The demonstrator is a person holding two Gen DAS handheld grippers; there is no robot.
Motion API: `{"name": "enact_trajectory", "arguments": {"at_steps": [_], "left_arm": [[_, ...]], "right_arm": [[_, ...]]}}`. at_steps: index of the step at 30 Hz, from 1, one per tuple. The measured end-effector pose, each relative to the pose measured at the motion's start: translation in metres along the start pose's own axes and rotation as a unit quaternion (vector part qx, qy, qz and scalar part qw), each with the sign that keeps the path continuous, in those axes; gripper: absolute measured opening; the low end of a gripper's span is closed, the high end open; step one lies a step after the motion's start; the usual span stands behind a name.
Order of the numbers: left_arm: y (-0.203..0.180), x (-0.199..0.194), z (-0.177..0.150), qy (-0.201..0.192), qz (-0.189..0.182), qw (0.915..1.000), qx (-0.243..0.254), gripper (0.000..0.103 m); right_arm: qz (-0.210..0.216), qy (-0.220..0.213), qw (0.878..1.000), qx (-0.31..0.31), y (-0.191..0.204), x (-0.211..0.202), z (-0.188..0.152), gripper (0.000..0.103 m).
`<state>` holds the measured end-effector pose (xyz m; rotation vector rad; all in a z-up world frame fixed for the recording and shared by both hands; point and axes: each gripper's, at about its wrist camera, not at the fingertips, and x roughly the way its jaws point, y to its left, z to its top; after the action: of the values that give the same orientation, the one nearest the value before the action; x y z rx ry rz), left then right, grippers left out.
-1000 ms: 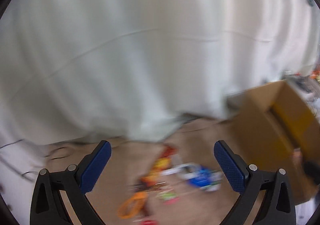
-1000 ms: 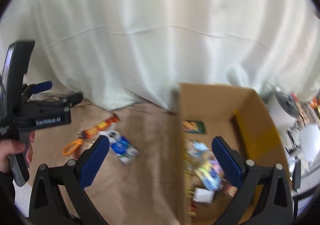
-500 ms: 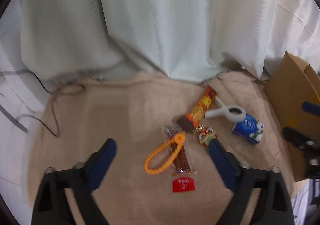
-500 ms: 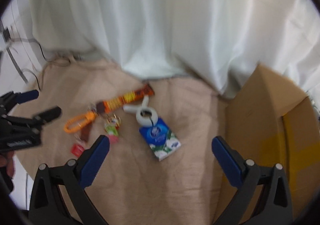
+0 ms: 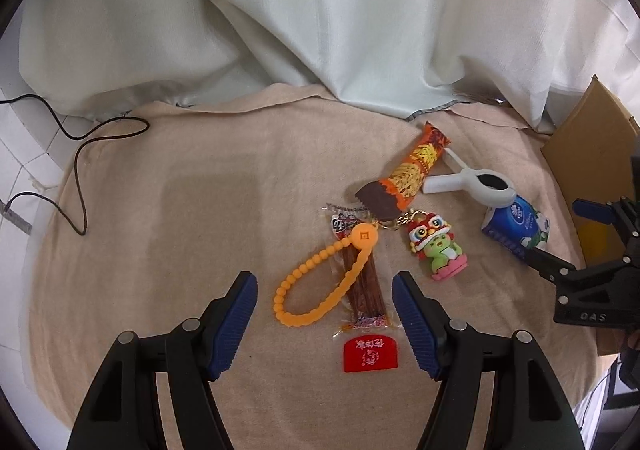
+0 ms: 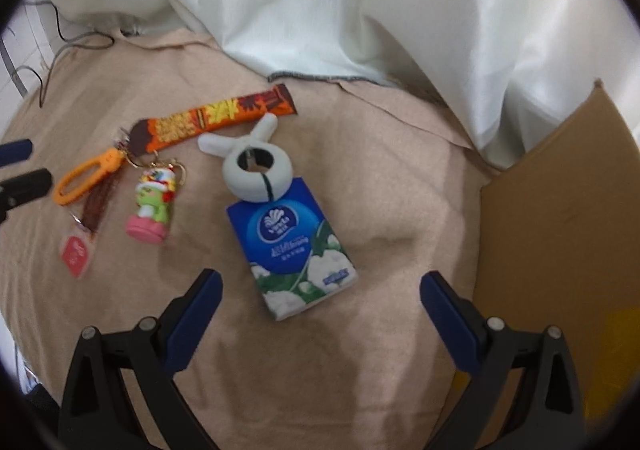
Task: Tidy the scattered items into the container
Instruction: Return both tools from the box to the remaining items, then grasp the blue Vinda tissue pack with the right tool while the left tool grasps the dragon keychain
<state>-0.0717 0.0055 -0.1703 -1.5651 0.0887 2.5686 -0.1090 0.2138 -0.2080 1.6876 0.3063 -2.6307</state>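
Several items lie on a beige cloth point(image 5: 168, 210). My left gripper point(image 5: 325, 302) is open, low over an orange bead strap point(image 5: 320, 282) and a clear meat-stick packet point(image 5: 82, 282). A red tag point(image 5: 370, 353), a green and pink figurine keychain point(image 5: 436, 246), an orange snack bar point(image 5: 412, 170), a white clip point(image 5: 476, 184) and a blue tissue pack point(image 5: 516, 224) lie nearby. My right gripper point(image 6: 320, 302) is open, just short of the tissue pack point(image 6: 290, 240). The cardboard box point(image 6: 560, 218) stands at the right.
A white curtain point(image 5: 320, 18) hangs behind the cloth. A black cable point(image 5: 80, 154) trails over the cloth's far left corner. The right gripper shows at the right edge of the left wrist view point(image 5: 592, 258). White floor tiles point(image 5: 20, 162) lie left of the cloth.
Both grippers have swung down from the curtain and box toward the cloth and come closer to the items. The left gripper's jaws have narrowed somewhat. Nothing is held.
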Motion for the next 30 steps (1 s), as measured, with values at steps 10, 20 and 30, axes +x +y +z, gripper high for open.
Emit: {"name": "enact_trajectory", "arguments": {"at_steps": [10, 20, 30], "left_arm": [[0.003, 0.001, -0.001, 0.005, -0.009, 0.9999, -0.004, 0.071], [-0.003, -0.002, 0.003, 0.008, -0.022, 0.9997, -0.006, 0.071], [-0.037, 0.011, 0.014, 0.036, -0.052, 0.9976, -0.029, 0.071]], "right_arm": [[0.026, 0.021, 0.999, -0.025, 0.008, 0.025, -0.002, 0.07], [0.098, 0.021, 0.995, 0.022, 0.001, 0.015, -0.012, 0.065], [0.101, -0.012, 0.991, 0.082, -0.011, -0.045, -0.039, 0.064]]}}
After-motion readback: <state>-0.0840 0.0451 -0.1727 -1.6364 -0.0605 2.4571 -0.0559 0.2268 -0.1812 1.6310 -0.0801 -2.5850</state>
